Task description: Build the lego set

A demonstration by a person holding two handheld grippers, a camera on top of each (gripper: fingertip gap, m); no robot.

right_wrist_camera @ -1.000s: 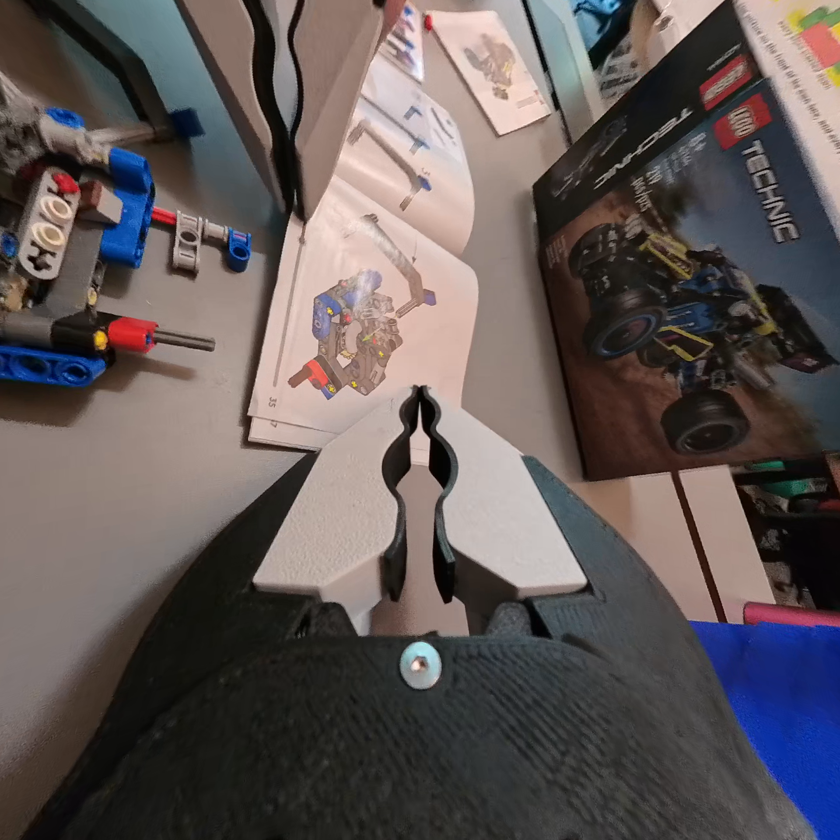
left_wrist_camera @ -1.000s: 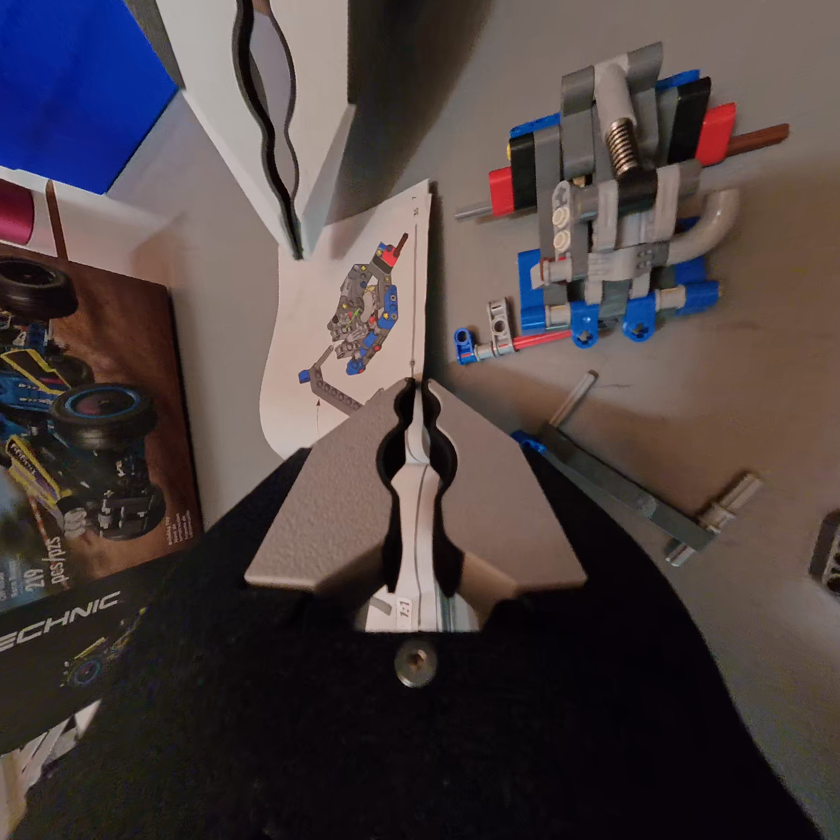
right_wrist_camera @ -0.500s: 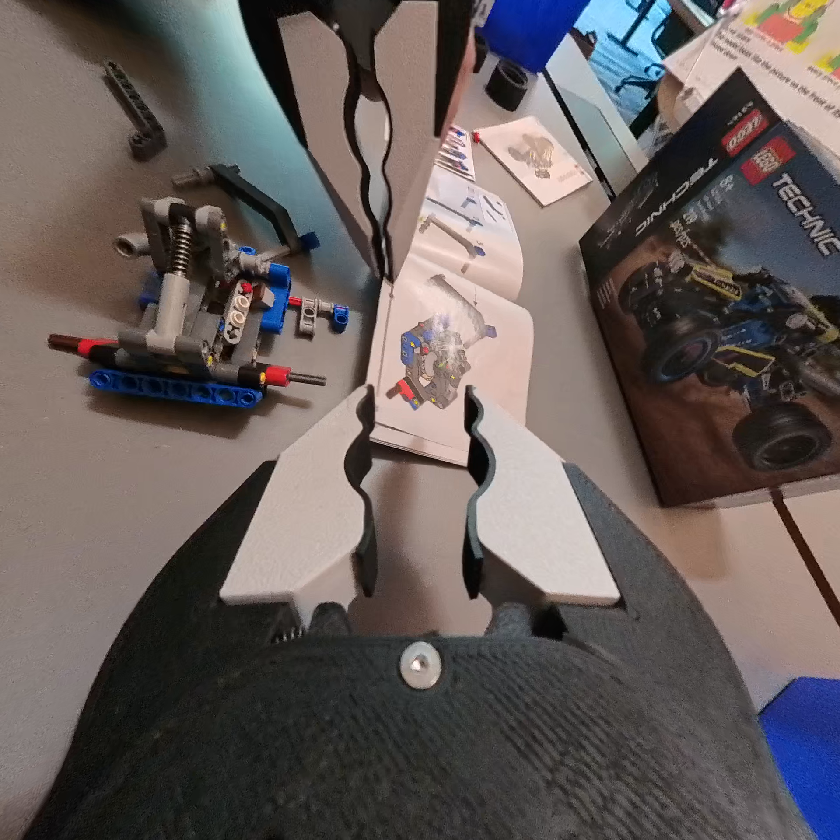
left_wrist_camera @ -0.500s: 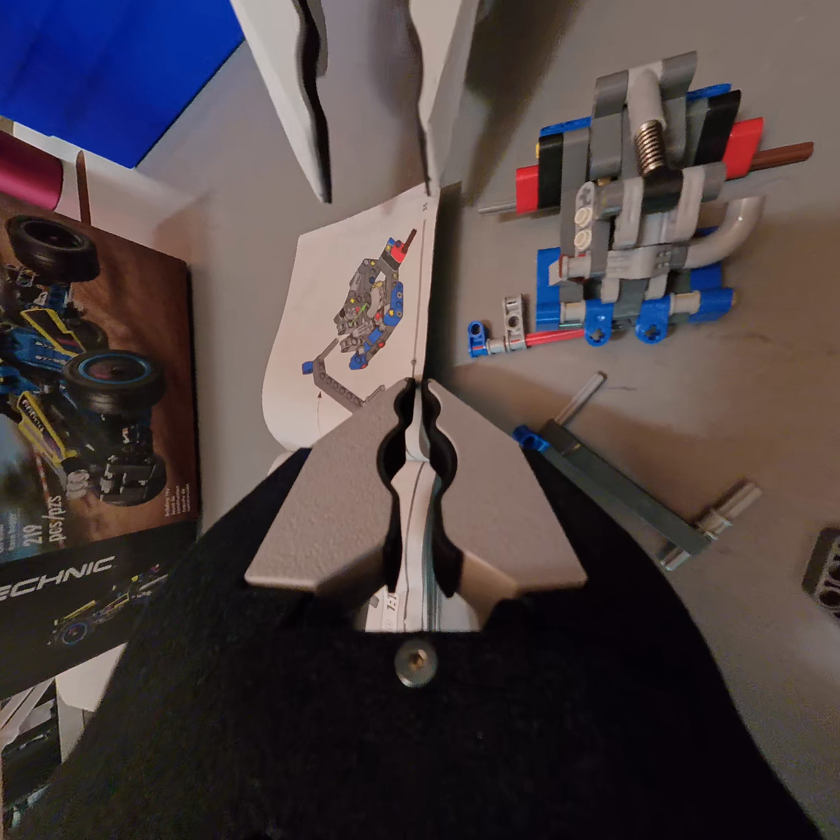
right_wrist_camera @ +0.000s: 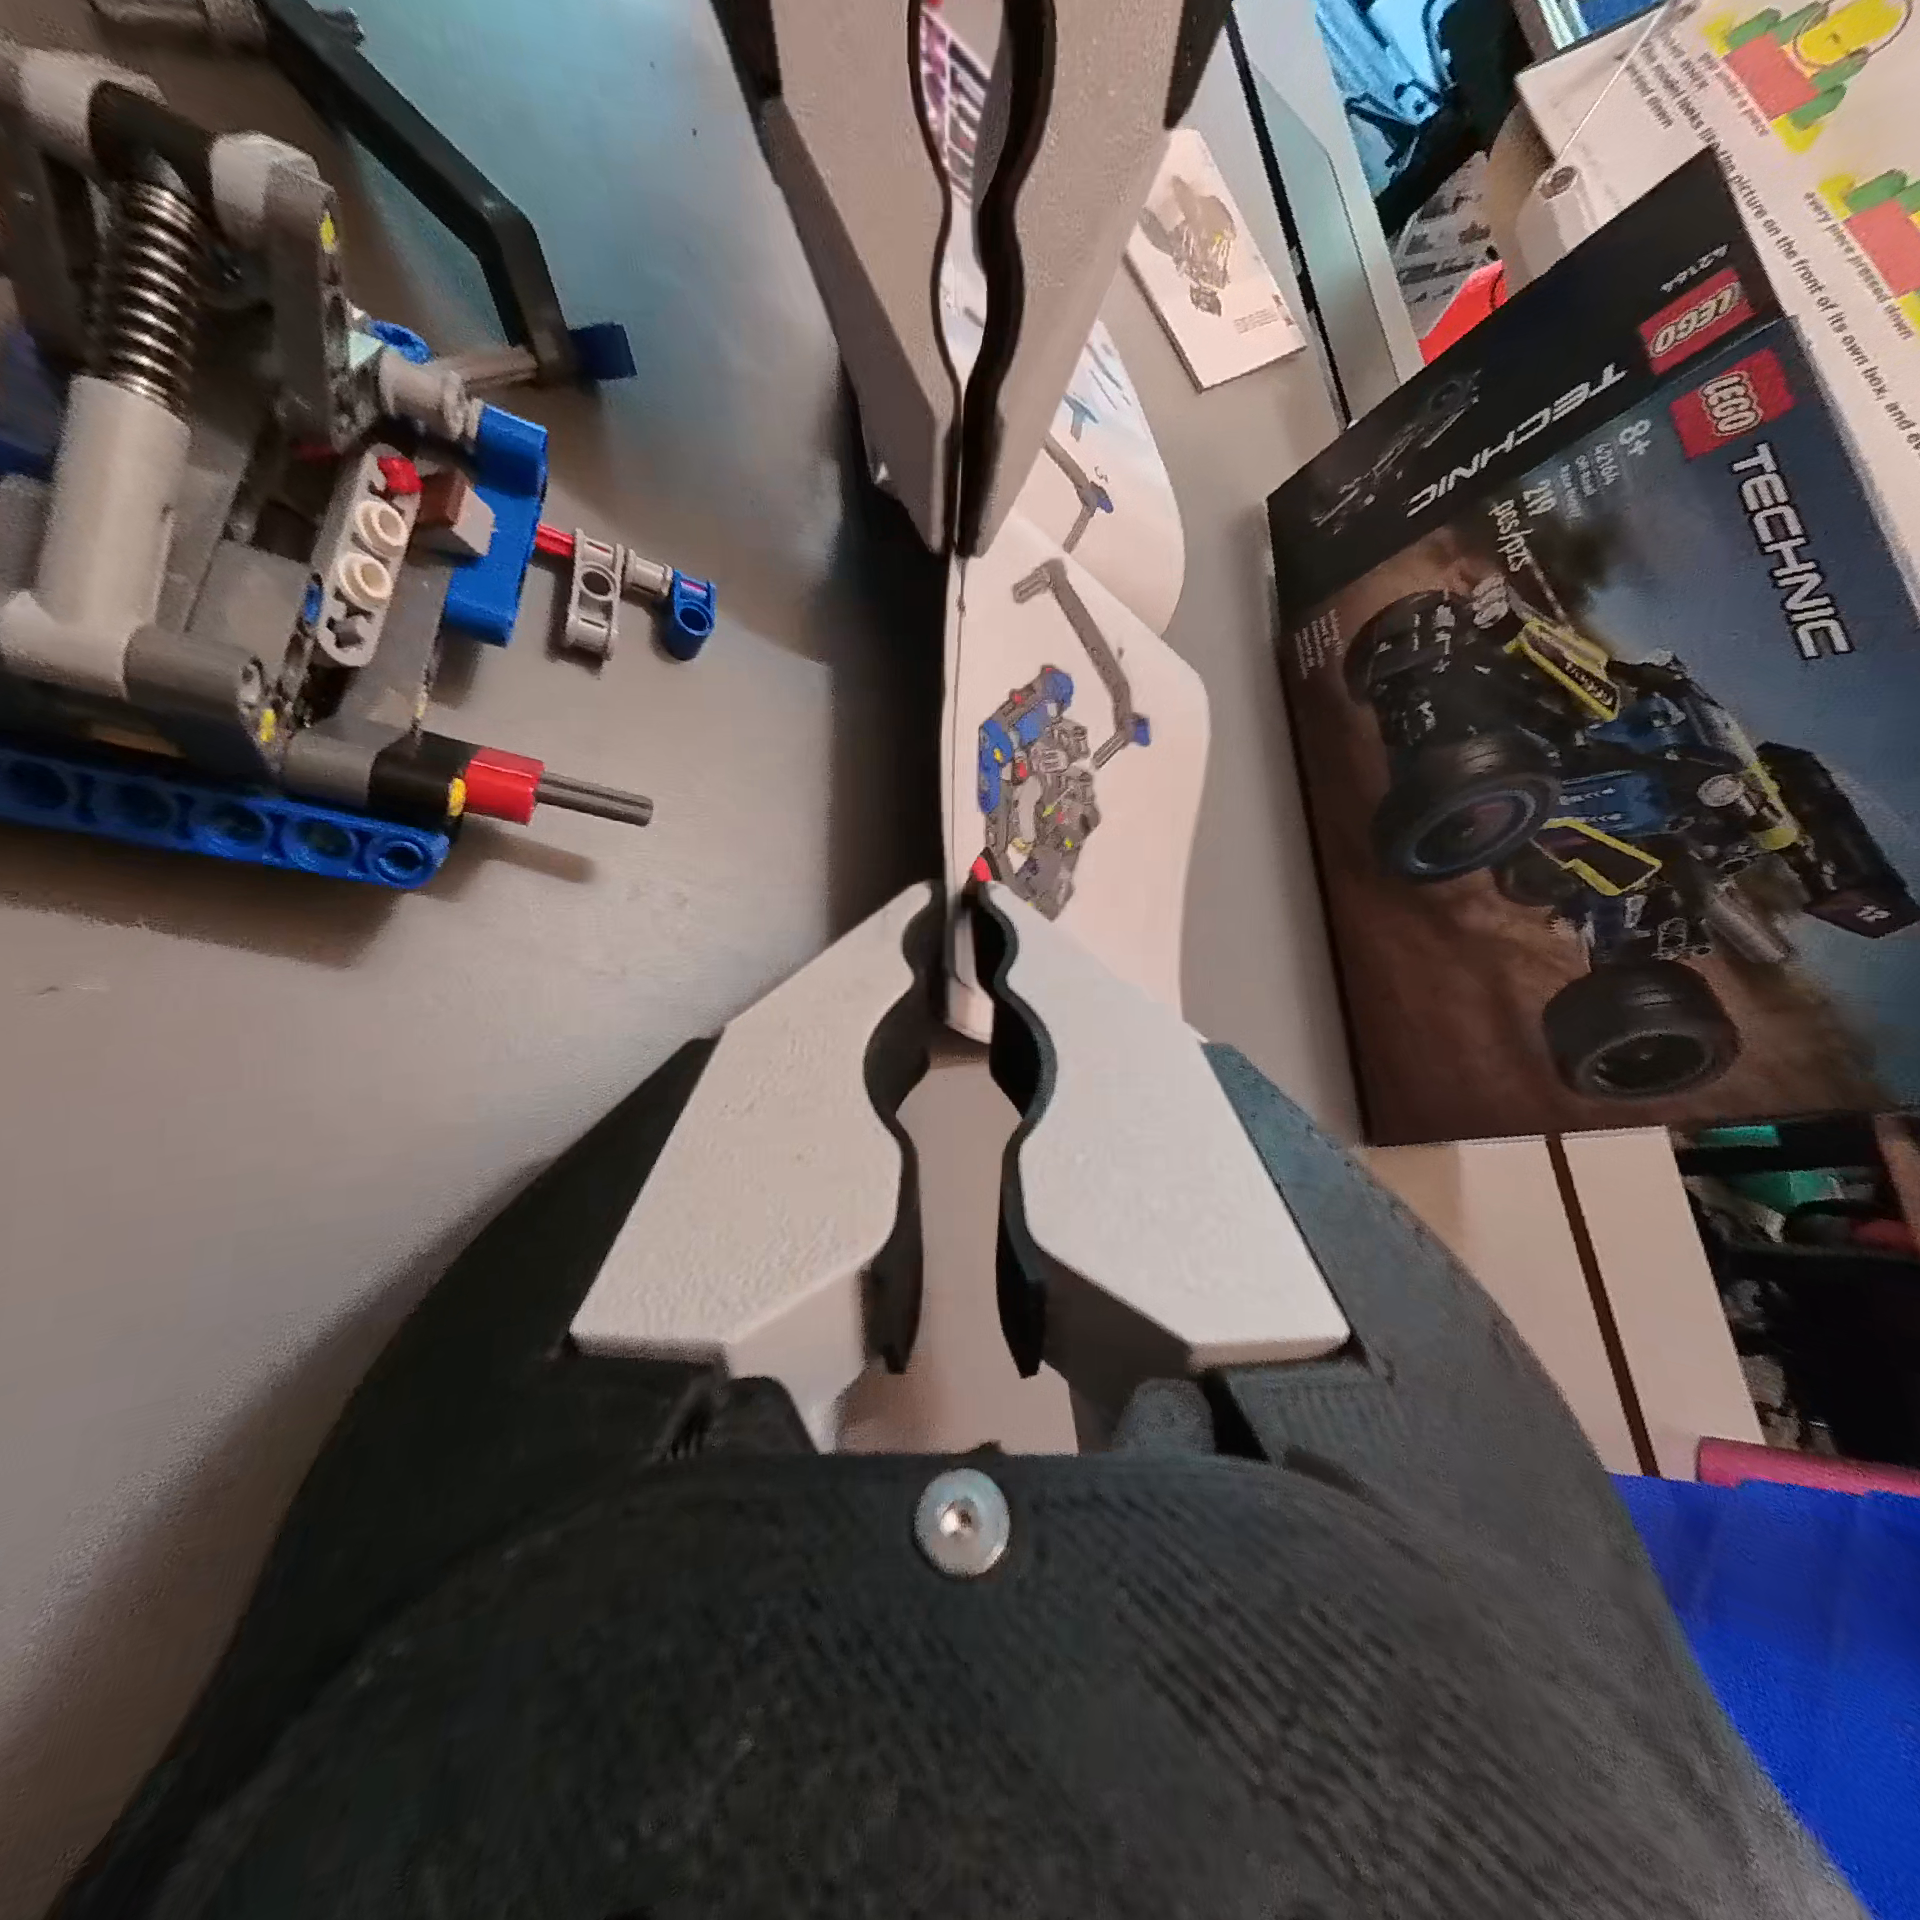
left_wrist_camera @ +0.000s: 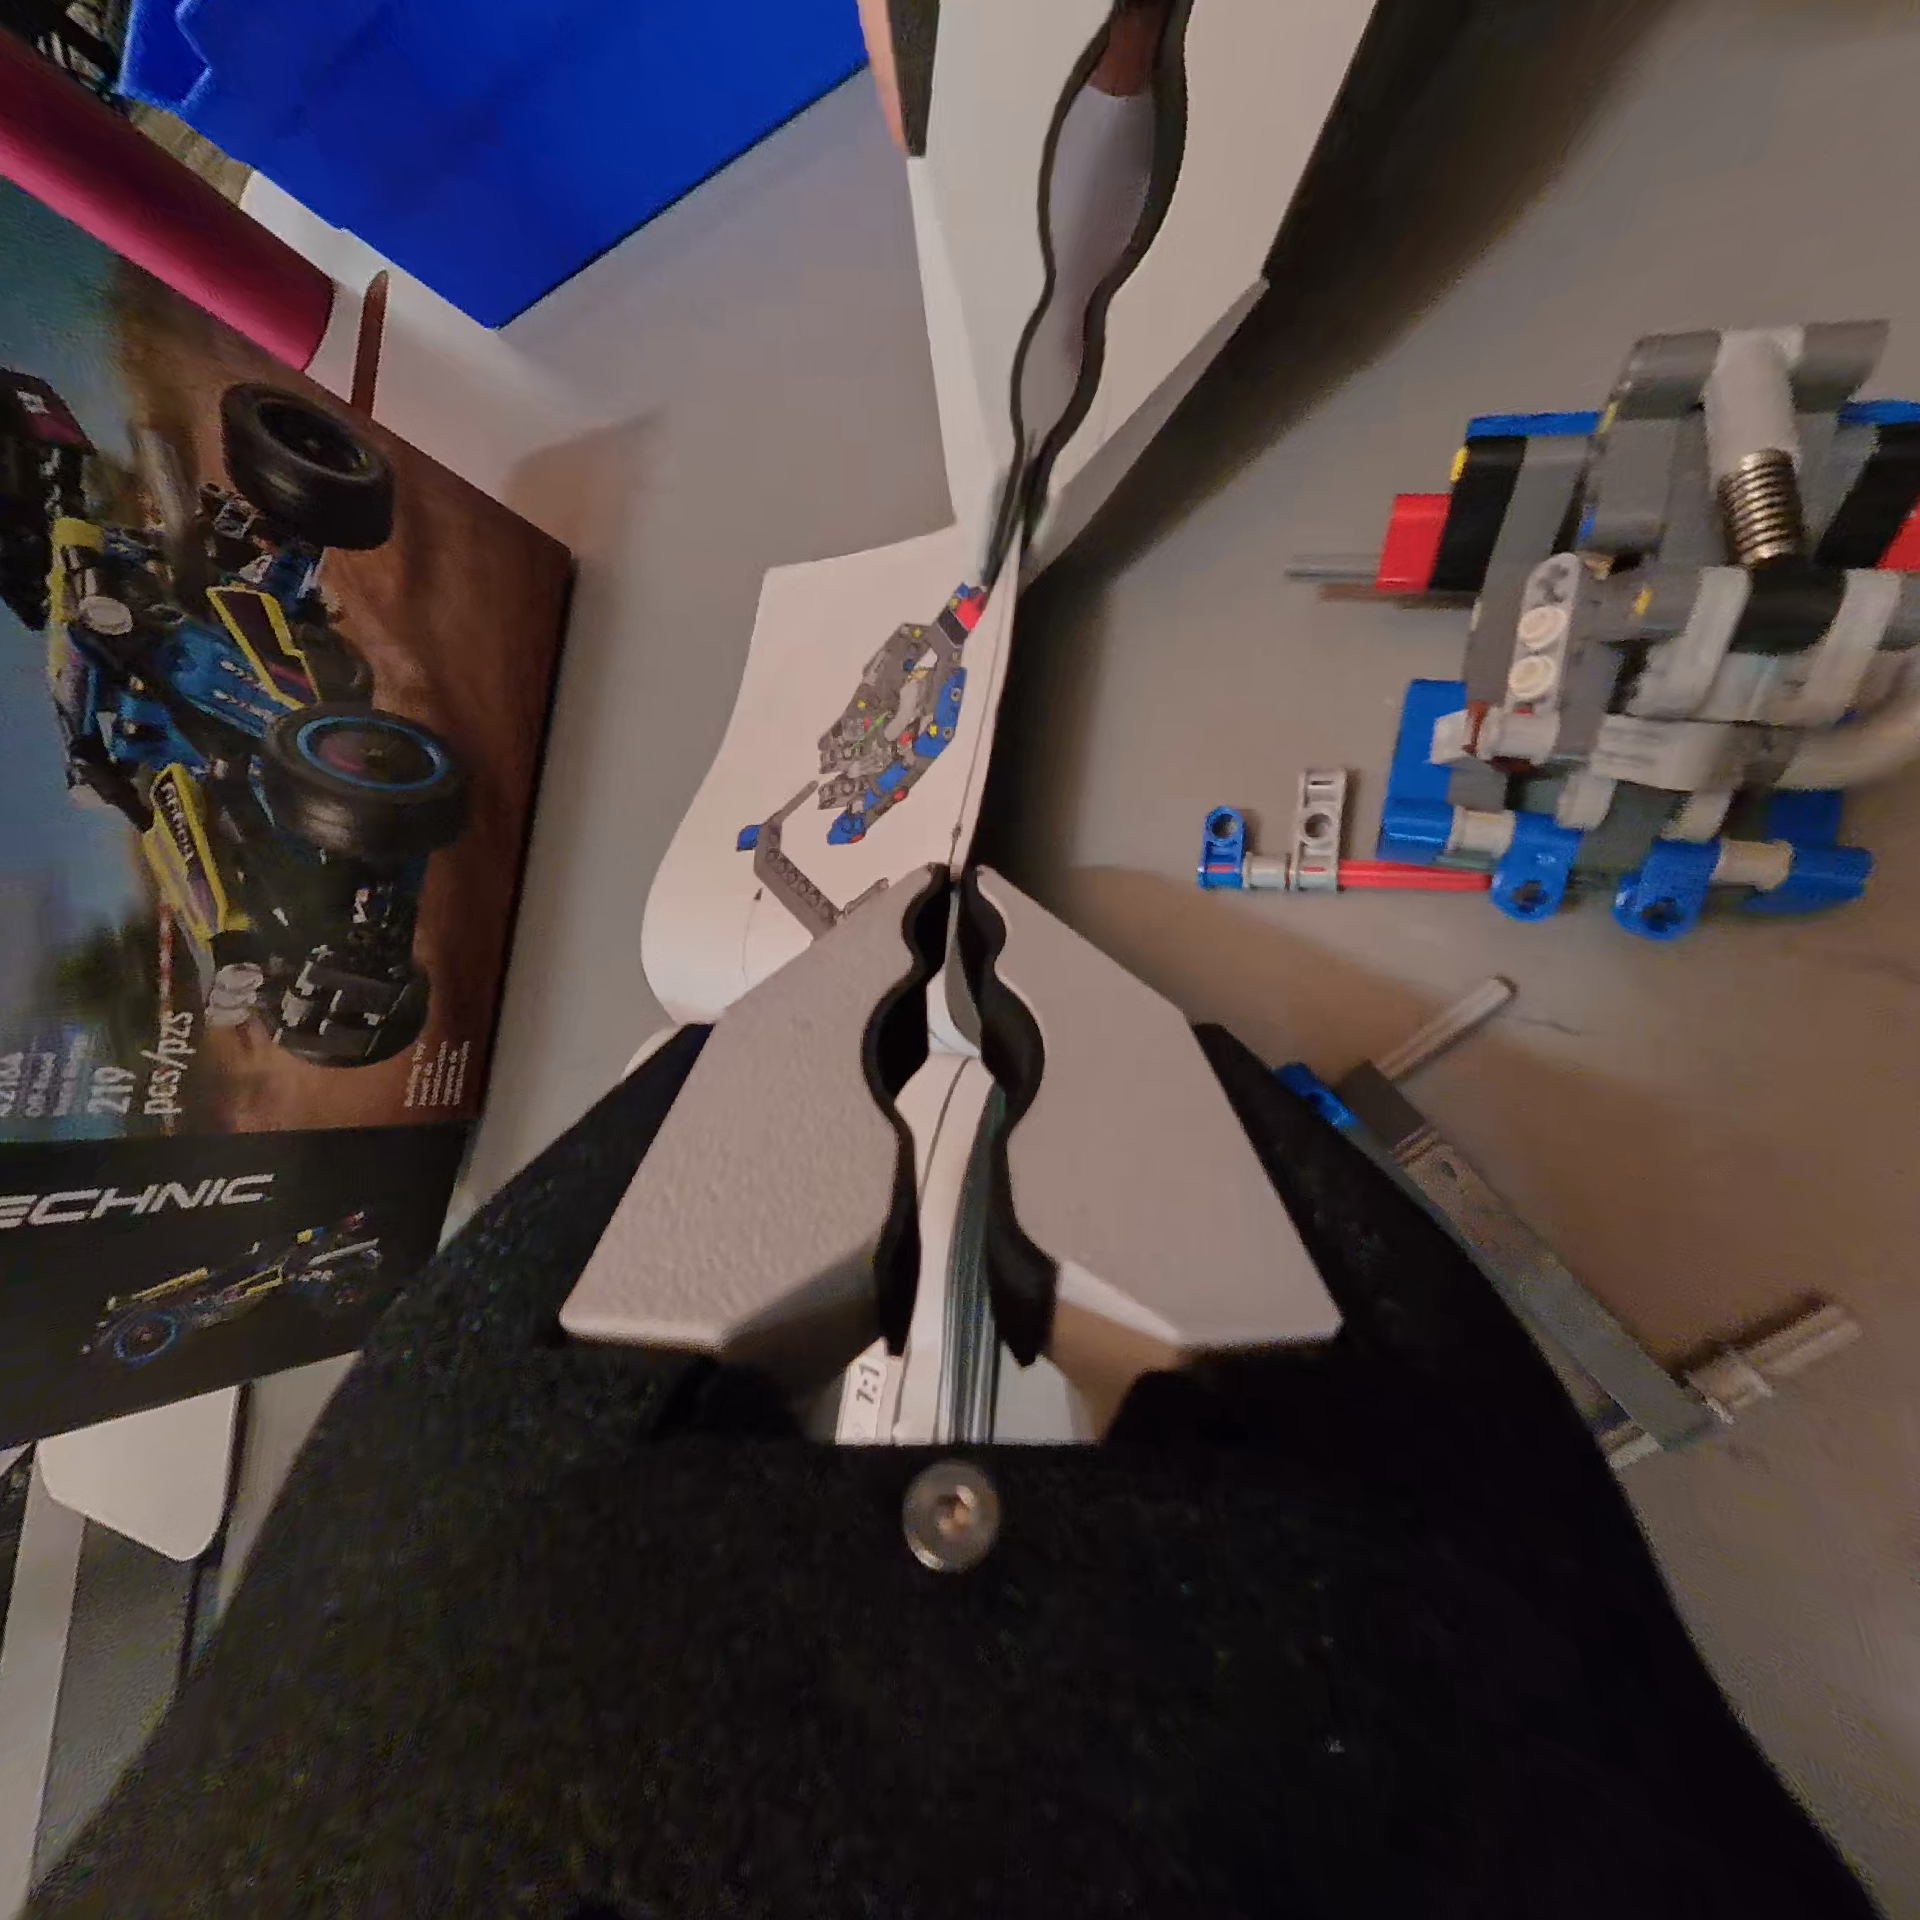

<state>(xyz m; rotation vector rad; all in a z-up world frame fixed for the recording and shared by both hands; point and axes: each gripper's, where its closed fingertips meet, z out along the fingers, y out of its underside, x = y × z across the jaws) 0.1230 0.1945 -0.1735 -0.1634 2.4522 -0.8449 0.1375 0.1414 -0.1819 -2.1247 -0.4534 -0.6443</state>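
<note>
Both grippers pinch one page of the instruction booklet (right_wrist_camera: 1081, 748) from opposite ends: the left gripper (left_wrist_camera: 954, 883) and the right gripper (right_wrist_camera: 956, 894) each have their jaws together on the paper's edge. The page stands upright between the box (right_wrist_camera: 1579, 748) and the grey-and-blue lego assembly (left_wrist_camera: 1662, 707) on the grey worktop (left_wrist_camera: 1351, 1039). The assembly is cut off at the frame edge.
</note>
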